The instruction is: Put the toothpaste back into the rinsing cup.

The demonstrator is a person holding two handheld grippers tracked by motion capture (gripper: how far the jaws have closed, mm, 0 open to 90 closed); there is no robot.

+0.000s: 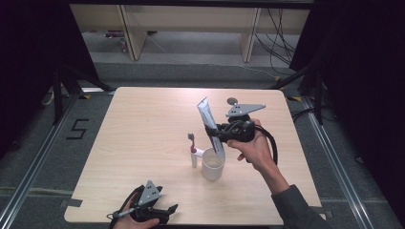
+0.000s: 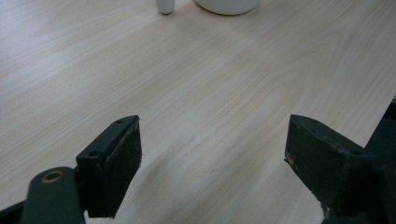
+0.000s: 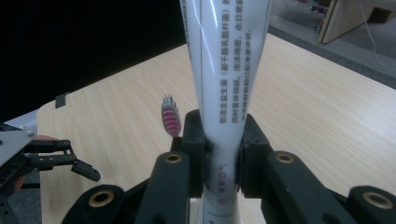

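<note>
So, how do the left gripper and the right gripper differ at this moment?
The right gripper is shut on a white toothpaste tube; the left gripper is open with nothing between its jaws. In the high view, the right gripper is held up above the white cup, while the left gripper sits low at the near edge of the table. Both have black jaws, carry a grey plate, and are held by a hand.

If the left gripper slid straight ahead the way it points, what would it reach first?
Probably the white cup; bare table lies before the open left gripper, though the toothbrush handle stands close beside that line.
</note>
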